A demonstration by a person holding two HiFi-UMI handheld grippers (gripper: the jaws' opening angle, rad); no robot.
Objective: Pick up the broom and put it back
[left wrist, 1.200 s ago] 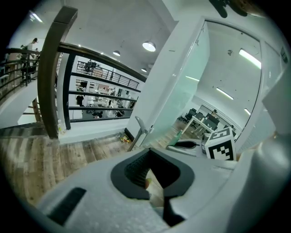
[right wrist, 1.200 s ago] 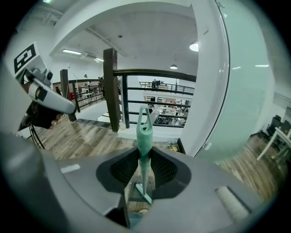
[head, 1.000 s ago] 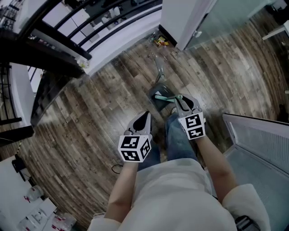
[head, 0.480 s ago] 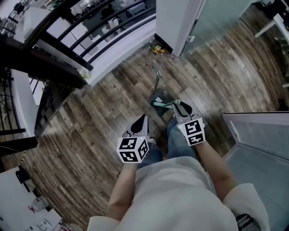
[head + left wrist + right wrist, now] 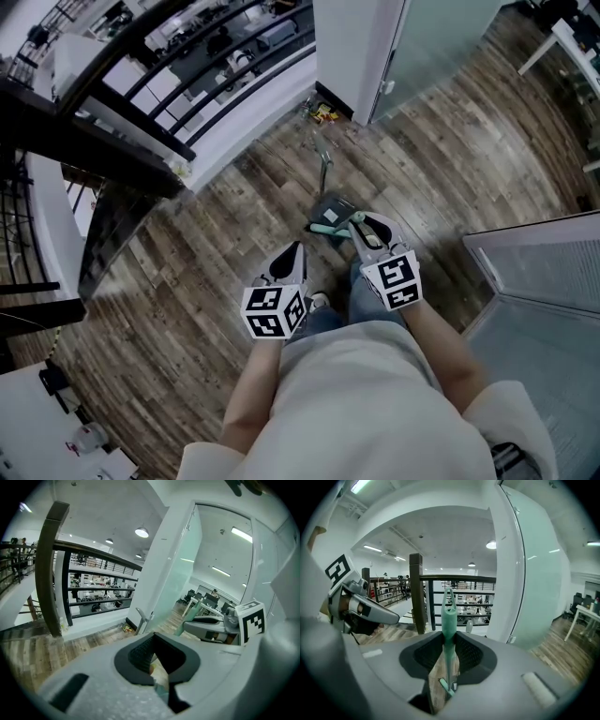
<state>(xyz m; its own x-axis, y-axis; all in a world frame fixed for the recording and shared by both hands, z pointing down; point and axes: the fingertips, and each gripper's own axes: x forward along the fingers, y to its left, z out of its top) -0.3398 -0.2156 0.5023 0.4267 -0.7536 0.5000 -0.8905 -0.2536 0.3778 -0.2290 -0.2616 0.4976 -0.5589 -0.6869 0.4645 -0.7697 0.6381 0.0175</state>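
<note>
The broom's mint-green handle (image 5: 328, 228) lies between the fingers of my right gripper (image 5: 361, 223), which is shut on it just above the floor in front of my legs. In the right gripper view the handle (image 5: 449, 613) stands upright between the ribbed pads (image 5: 433, 656), its hanging loop at the top. The broom's head is hidden. My left gripper (image 5: 292, 251) hangs to the left of it, tips together and empty; in its own view the jaws (image 5: 154, 639) meet with only floor behind them.
A dark dustpan (image 5: 335, 204) with a tall grey handle (image 5: 324, 161) stands on the wooden floor just beyond the right gripper. Small litter (image 5: 322, 112) lies at the foot of a white pillar (image 5: 352, 37). A black railing (image 5: 141, 112) runs on the left, a grey mesh panel (image 5: 544, 272) on the right.
Both grippers have risen, the right one carrying the green handle up with it. The floor and dustpan look farther below.
</note>
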